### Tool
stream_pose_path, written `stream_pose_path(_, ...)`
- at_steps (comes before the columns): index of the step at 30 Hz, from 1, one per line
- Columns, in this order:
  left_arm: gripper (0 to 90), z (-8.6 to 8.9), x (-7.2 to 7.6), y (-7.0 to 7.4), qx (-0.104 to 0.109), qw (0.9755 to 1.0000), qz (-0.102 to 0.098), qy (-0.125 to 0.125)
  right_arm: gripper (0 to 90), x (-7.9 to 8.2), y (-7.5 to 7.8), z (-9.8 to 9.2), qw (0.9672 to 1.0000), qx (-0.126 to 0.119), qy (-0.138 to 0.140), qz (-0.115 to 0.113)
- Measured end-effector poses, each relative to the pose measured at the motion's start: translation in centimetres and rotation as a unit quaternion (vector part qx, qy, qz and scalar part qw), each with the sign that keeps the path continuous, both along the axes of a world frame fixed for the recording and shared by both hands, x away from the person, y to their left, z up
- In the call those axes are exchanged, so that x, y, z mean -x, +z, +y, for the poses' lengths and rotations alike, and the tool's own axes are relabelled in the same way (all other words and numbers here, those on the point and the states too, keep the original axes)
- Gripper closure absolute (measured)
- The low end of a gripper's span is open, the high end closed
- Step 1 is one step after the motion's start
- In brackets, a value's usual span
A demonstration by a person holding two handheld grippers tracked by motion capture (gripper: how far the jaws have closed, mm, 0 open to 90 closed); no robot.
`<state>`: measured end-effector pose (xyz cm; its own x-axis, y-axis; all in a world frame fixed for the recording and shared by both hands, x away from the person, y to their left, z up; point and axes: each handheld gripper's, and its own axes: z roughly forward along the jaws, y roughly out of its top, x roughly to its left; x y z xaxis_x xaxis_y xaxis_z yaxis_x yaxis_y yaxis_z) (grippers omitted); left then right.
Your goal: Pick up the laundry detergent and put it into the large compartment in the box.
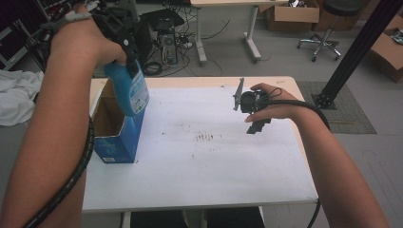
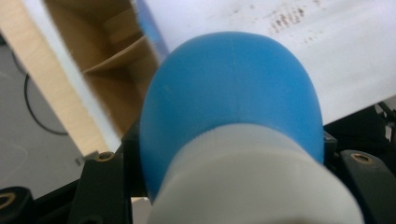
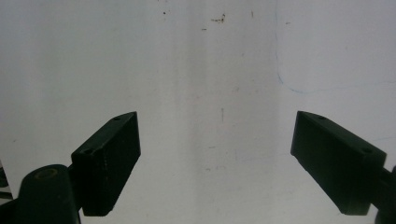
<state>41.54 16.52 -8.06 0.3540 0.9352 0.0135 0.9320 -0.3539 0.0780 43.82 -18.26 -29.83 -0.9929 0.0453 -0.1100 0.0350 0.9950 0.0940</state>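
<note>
My left gripper is shut on a blue bottle and holds it bottom-down over the open top of a blue cardboard box at the table's left edge. In the left gripper view the blue bottle with its white part bulges between the black jaws of the left gripper. Behind it lies the brown inside of the box. My right gripper hovers over the white table right of the middle. In its own view the right gripper stands open with bare tabletop between the jaws.
Dark smudges mark the middle of the table. A white cloth lies off the table's left side. Behind the table are a computer tower with cables, a desk leg, an office chair and a black post.
</note>
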Motion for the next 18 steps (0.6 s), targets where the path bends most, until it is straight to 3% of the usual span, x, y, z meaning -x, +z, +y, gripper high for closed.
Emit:
stream_pose_path(5,39.1,2.1,0.0,0.1,-0.003,0.9990,-0.004,0.044,15.9,0.0,0.0,0.0,1.0000,0.000,-0.001,-0.001)
stream_pose_path(10,39.1,4.5,0.1,-0.3,-0.004,0.9962,-0.003,0.087,15.9,0.0,0.0,0.0,1.0000,0.000,0.000,-0.001)
stream_pose_path(18,39.1,7.0,0.0,-1.6,-0.014,0.9919,0.000,0.126,15.9,0.0,-0.2,0.3,1.0000,0.000,0.002,0.001)
